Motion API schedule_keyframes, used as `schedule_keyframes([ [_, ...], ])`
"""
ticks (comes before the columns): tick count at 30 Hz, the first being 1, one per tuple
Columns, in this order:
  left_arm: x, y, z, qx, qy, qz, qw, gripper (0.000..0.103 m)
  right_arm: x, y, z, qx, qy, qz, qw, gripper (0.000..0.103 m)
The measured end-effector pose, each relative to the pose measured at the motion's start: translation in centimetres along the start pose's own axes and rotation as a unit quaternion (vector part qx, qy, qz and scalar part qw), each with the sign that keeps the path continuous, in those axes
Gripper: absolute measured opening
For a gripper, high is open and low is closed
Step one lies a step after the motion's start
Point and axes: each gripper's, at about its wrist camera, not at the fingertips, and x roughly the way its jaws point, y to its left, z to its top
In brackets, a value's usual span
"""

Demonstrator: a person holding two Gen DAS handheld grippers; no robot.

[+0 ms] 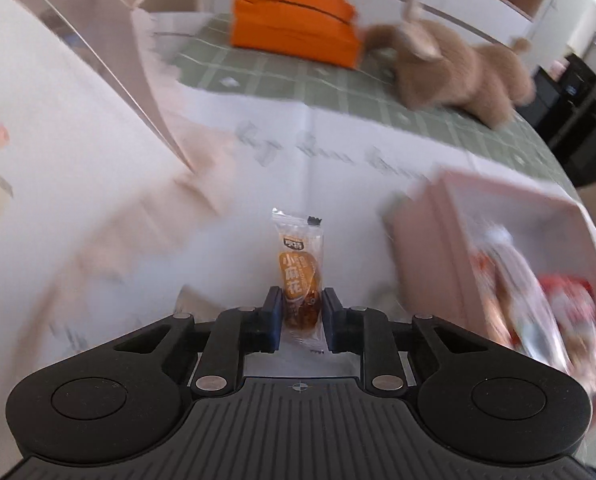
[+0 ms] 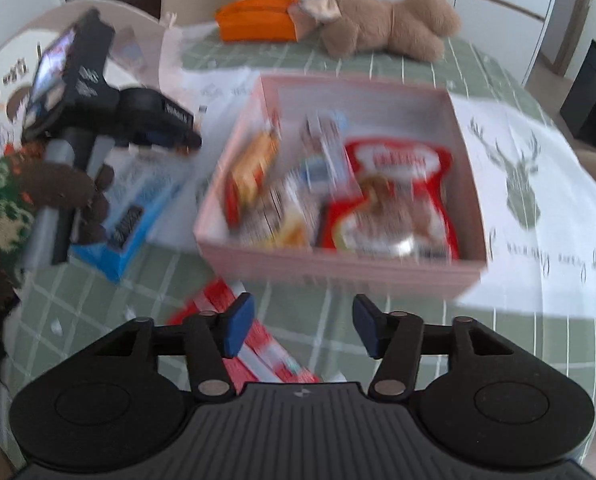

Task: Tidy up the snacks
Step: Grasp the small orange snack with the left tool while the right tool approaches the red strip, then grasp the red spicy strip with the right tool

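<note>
left wrist view: the left gripper [image 1: 301,312] is clenched on a small orange snack packet [image 1: 300,280], its blue pads pressing the packet's lower part from both sides. the packet stands upright between the fingers, its clear crimped top pointing away over a white cloth [image 1: 298,184]. its label carries three large chinese characters, 小麻花; the smaller print is too fine to read. grey cursive writing runs across the cloth farther off but is blurred. to the right, near, is a pink box [image 1: 426,232] with blurred red and white packets inside. at the far side of the surface lie an orange pouch [image 1: 294,24] and a brown plush animal [image 1: 458,68].

right wrist view: the right gripper [image 2: 303,326] is released, jaws standing apart with nothing between them, over the green checked surface [image 2: 478,340]. a red and white packet [image 2: 258,340] lies just under its left finger. beyond it, the pink box [image 2: 338,272] holds several snacks, among them a large red bag [image 2: 394,200]; its lettering is smeared. right of the box the white cloth [image 2: 558,200] shows a grey deer head and cursive script that cannot be read. on the left, a hand [image 2: 82,196] grips the handle of the other gripper, above a blue box [image 2: 138,204].
</note>
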Motion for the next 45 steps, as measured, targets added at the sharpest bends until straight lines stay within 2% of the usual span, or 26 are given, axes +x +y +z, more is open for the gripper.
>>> schedule_keyframes([
  [5,-2.5,-1.8,-4.5,0.028,0.014,-0.001,0.9995,0.024,2.3,-1.4,-1.5,-0.021,0.013,0.021,0.999,0.058],
  [9,-4.3,-1.7,-7.4,0.002,0.025,-0.009,0.9996,0.024,3.5,-1.7,-0.2,-0.038,-0.013,0.016,0.999,0.058],
  [12,-5.1,-1.9,-9.2,-0.007,0.033,-0.021,0.9992,0.024,5.4,-1.6,1.3,-0.04,-0.004,0.031,0.999,0.058],
  [15,-5.9,-1.9,-10.5,-0.006,0.036,-0.033,0.9988,0.024,6.2,-0.4,2.0,-0.071,-0.018,0.03,0.997,0.06],
  [16,-6.1,-2.0,-10.9,-0.002,0.038,-0.033,0.9987,0.024,6.4,0.0,2.1,-0.081,-0.015,0.037,0.996,0.06],
  [19,-6.6,-2.2,-11.8,0.002,0.042,-0.022,0.9989,0.024,5.4,0.7,1.5,-0.103,0.011,0.098,0.99,0.061],
  [21,-6.9,-2.5,-12.2,0.003,0.044,-0.014,0.9989,0.024,4.8,0.6,0.7,-0.108,0.027,0.126,0.986,0.065],
  [23,-7.0,-3.1,-12.6,0.009,0.046,-0.008,0.9989,0.024,4.5,0.4,-0.4,-0.107,0.039,0.137,0.984,0.067],
  [26,-7.2,-3.9,-13.1,0.015,0.05,-0.005,0.9986,0.024,4.1,0.0,-2.0,-0.122,0.026,0.103,0.987,0.065],
  [27,-7.2,-4.3,-13.3,0.018,0.053,-0.006,0.9984,0.024,4.0,-0.2,-2.2,-0.129,0.019,0.089,0.988,0.061],
  [28,-7.2,-4.5,-13.4,0.019,0.056,-0.009,0.9982,0.024,3.8,-0.7,-2.2,-0.121,0.018,0.086,0.989,0.06],
  [30,-7.2,-5.2,-13.9,0.02,0.063,-0.021,0.9976,0.024,3.7,-2.4,-2.2,-0.089,0.019,0.088,0.992,0.053],
  [35,-7.6,-7.1,-15.7,0.041,0.081,-0.04,0.9951,0.025,3.3,-4.5,-2.8,-0.073,0.012,0.068,0.995,0.053],
  [39,-8.2,-7.4,-16.9,0.044,0.096,-0.057,0.9927,0.025,3.1,-4.8,-3.5,-0.087,0.017,0.078,0.993,0.058],
  [45,-8.4,-7.1,-16.9,0.026,0.089,-0.051,0.9944,0.026,2.3,-3.5,-4.7,-0.125,0.028,0.093,0.987,0.069],
])
